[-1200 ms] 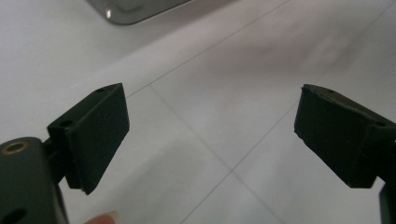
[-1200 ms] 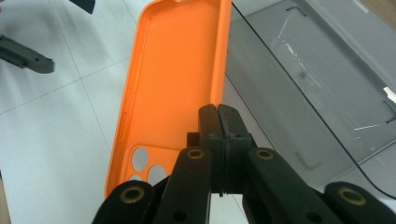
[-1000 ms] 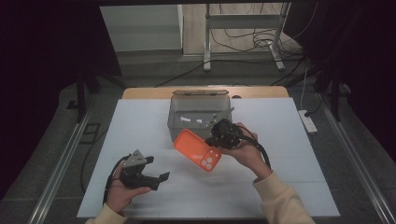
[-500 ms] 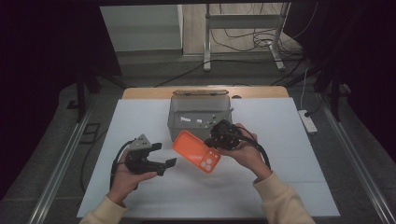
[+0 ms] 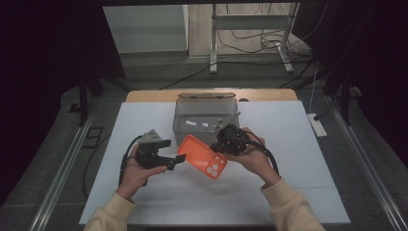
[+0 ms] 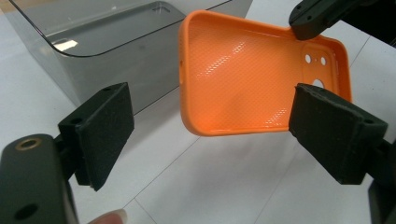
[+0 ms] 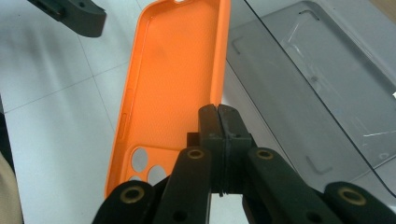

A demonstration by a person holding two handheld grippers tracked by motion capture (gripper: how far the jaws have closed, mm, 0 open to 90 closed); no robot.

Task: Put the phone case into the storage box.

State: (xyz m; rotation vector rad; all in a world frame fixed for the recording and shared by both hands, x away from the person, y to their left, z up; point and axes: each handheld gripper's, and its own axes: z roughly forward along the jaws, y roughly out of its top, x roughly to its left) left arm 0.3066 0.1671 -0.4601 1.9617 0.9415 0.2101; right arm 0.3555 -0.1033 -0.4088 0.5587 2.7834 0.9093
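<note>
My right gripper (image 7: 218, 109) has its jaws pinched tight on the long rim of the orange phone case (image 5: 202, 157), at the end with the camera holes, holding it off the white table (image 5: 298, 192) just in front of the grey lidded box (image 5: 204, 114); my left gripper (image 5: 174, 161) stands wide, nothing between its pads (image 6: 105, 128), though its jaws have just been easing in a touch; the case's free end hangs just ahead of them, not yet inside. A second ago that left hand sat low and well left of the box; now it has risen and come in almost to the case's near end; the right hand and case have not budged. I read this as the start of a two-handed grip or handover.
</note>
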